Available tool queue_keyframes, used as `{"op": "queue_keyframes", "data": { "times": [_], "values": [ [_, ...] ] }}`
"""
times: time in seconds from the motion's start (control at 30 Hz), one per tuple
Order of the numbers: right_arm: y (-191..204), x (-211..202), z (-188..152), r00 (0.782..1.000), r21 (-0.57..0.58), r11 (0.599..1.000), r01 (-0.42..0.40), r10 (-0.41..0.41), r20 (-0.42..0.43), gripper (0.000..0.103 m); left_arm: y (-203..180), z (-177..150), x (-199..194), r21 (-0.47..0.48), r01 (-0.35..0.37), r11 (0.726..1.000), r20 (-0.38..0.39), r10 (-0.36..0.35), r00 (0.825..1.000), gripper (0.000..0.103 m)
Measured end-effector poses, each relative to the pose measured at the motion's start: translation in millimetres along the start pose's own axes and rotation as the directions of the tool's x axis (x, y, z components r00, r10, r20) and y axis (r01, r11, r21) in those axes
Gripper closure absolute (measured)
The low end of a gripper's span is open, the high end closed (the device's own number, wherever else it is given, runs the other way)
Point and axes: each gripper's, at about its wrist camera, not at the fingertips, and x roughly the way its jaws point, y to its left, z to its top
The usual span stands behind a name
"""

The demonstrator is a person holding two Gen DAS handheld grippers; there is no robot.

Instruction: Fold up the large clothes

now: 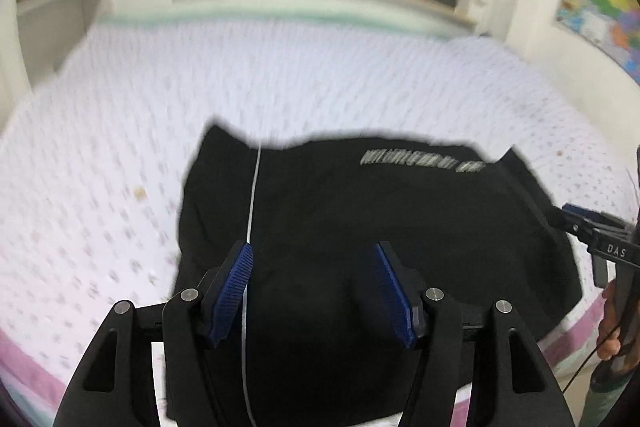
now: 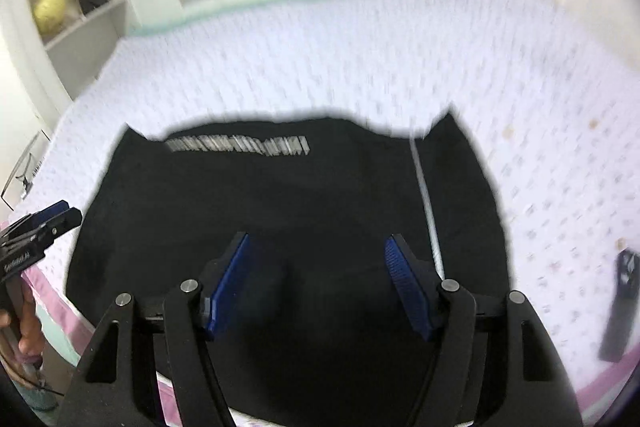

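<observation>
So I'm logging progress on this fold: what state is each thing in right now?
Black garment: lying on the bed, partly folded, printed text facing up.
Left gripper: open, nothing between the pads, above the garment.
Right gripper: open, empty, above the garment.
Bed sheet: spread flat.
Dark flat object: lying on the sheet.
</observation>
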Motion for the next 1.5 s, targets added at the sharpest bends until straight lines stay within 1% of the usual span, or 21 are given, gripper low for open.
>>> {"op": "queue_keyframes", "data": {
  "times": [0.03,0.07,0.1,0.13,0.2,0.27,0.33,0.4,0.47,0.57,0.7,0.8,0.97,1.2,1.5],
  "values": [
    [5.3,-16.2,1.7,0.999,-0.008,1.0,0.004,-0.003,0.034,0.03,-4.5,0.7,-15.6,0.014,-0.014,1.0,0.04,0.014,0.999,0.038],
    [10.5,-30.8,3.0,0.998,-0.01,1.0,0.012,-0.011,0.062,0.029,-12.6,2.6,-35.0,0.034,-0.037,0.999,0.089,0.034,0.995,0.032],
    [17.7,-42.2,7.6,0.996,-0.014,1.0,0.022,-0.021,0.081,0.029,-18.6,3.6,-50.1,0.044,-0.056,0.997,0.125,0.05,0.991,0.024],
    [24.5,-50.4,9.4,0.995,-0.019,0.999,0.028,-0.026,0.093,0.028,-25.9,8.6,-61.0,0.046,-0.072,0.996,0.153,0.064,0.986,0.021],
    [38.5,-68.3,10.0,0.991,-0.031,0.999,0.037,-0.033,0.129,0.028,-31.5,11.0,-87.3,0.046,-0.084,0.995,0.206,0.073,0.976,0.021],
    [47.5,-78.0,9.2,0.989,-0.036,0.998,0.044,-0.038,0.145,0.024,-34.7,10.1,-107.8,0.036,-0.078,0.996,0.234,0.068,0.97,0.021],
    [54.7,-90.1,6.8,0.986,-0.04,0.998,0.041,-0.034,0.164,0.024,-37.2,13.6,-120.9,0.02,-0.08,0.997,0.248,0.073,0.966,0.021],
    [60.7,-99.9,3.8,0.984,-0.043,0.998,0.04,-0.032,0.178,0.024,-40.3,14.1,-131.8,0.005,-0.099,0.995,0.257,0.094,0.962,0.021],
    [68.3,-104.6,0.8,0.982,-0.058,0.997,0.041,-0.03,0.185,0.023,-42.5,13.4,-138.8,-0.005,-0.106,0.994,0.261,0.104,0.96,0.021],
    [79.7,-111.8,-3.1,0.981,-0.086,0.995,0.047,-0.03,0.192,0.02,-43.5,7.6,-141.0,-0.018,-0.087,0.996,0.255,0.088,0.963,0.021],
    [90.8,-108.5,-7.9,0.983,-0.105,0.993,0.048,-0.029,0.179,0.02,-46.7,-1.6,-140.3,-0.018,-0.109,0.994,0.258,0.11,0.96,0.021],
    [94.9,-102.2,-10.7,0.986,-0.107,0.993,0.045,-0.027,0.164,0.02,-45.0,-5.4,-137.4,-0.024,-0.104,0.994,0.246,0.107,0.963,0.021],
    [94.8,-94.8,-13.7,0.99,-0.107,0.993,0.047,-0.032,0.139,0.019,-42.4,-9.3,-128.2,-0.032,-0.091,0.995,0.218,0.096,0.971,0.021],
    [93.1,-84.3,-17.3,0.994,-0.108,0.993,0.038,-0.026,0.104,0.019,-44.3,-14.0,-119.2,-0.025,-0.107,0.994,0.194,0.11,0.975,0.021],
    [92.3,-78.1,-19.0,0.995,-0.097,0.995,0.039,-0.03,0.09,0.019,-44.9,-14.5,-114.7,-0.023,-0.104,0.994,0.179,0.106,0.978,0.021]
  ]
}}
